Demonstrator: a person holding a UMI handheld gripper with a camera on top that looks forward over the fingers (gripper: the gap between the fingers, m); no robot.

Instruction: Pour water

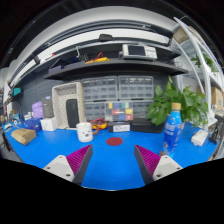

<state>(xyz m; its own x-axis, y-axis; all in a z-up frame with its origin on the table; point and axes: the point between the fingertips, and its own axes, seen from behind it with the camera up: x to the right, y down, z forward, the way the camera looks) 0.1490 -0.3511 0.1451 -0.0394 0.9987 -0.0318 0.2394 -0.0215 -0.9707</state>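
- The gripper (pixel 113 163) hung wide open, holding nothing.
- The blue table (pixel 110 160) lay bare ahead of its 2 fingers.
- A blue bottle (pixel 172 131) stood near the right edge, a white cup (pixel 84 131) toward the back.

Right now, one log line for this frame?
gripper: open, empty | blue plastic bottle: upright, ahead right, untouched | white cup: ahead left | blue table | pour: not started

Smooth matt blue tabletop (pixel 110 160); at two o'clock, a glossy clear-plastic bottle (pixel 172 130) (blue label); matt magenta finger pads (pixel 148 160).
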